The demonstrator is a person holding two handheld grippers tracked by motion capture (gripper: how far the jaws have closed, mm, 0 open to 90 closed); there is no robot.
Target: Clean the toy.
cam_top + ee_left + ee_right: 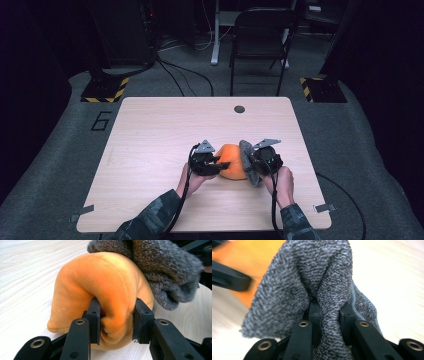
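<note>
Because the left gripper [115, 322] is clamped only on a soft fold of the orange plush [100, 290], that fold could slip free. Just beside it, the right gripper [329, 315], pinched on the grey cloth [312, 277], could drag the plush loose by rubbing.

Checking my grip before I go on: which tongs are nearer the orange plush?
Left. The left tongs are clamped on the orange plush; the right tongs pinch the grey cloth draped against its far side.
</note>
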